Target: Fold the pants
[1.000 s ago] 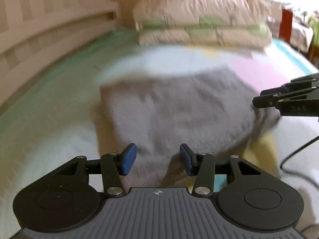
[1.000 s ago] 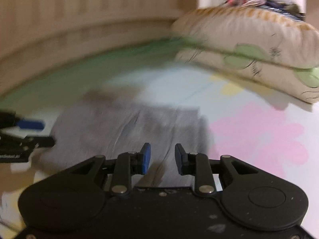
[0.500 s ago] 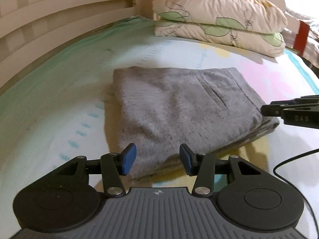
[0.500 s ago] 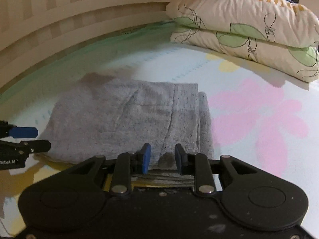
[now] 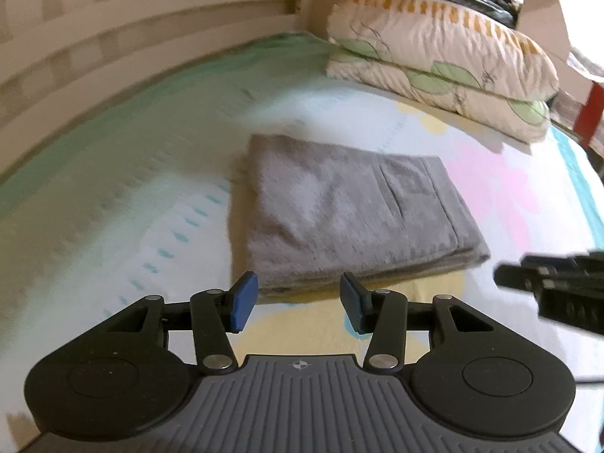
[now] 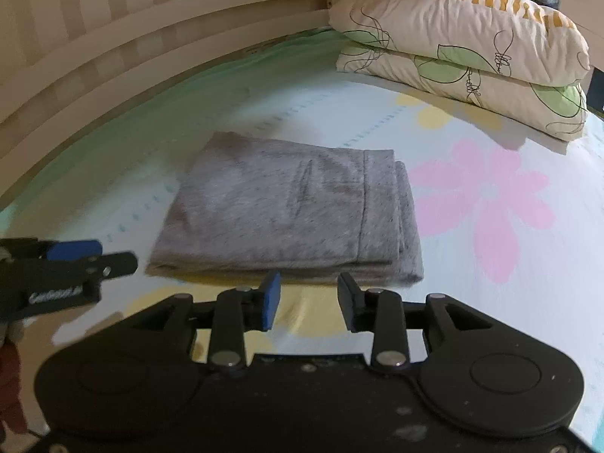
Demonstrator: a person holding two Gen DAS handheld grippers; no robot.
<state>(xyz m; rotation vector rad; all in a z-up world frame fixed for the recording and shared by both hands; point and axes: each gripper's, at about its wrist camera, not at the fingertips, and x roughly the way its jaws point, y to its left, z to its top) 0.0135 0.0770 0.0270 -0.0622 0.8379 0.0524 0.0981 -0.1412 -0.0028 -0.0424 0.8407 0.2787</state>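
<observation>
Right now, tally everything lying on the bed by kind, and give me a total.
Folded grey fleece pants: 1
Cream pillows with green leaf print, stacked: 2 (top, bottom)
Total: 3

Both grippers have drawn back and up from the folded grey pants (image 6: pixel 290 215). Half a second ago the right gripper (image 6: pixel 308 300) had its tips over the near edge of the cloth; now they hang clear of it above the bedsheet (image 6: pixel 490 302), with its jaws opening and nothing between them. The left gripper (image 5: pixel 298 302) has likewise pulled away, so the pants look smaller and farther off, with bare sheet before their near edge.
</observation>
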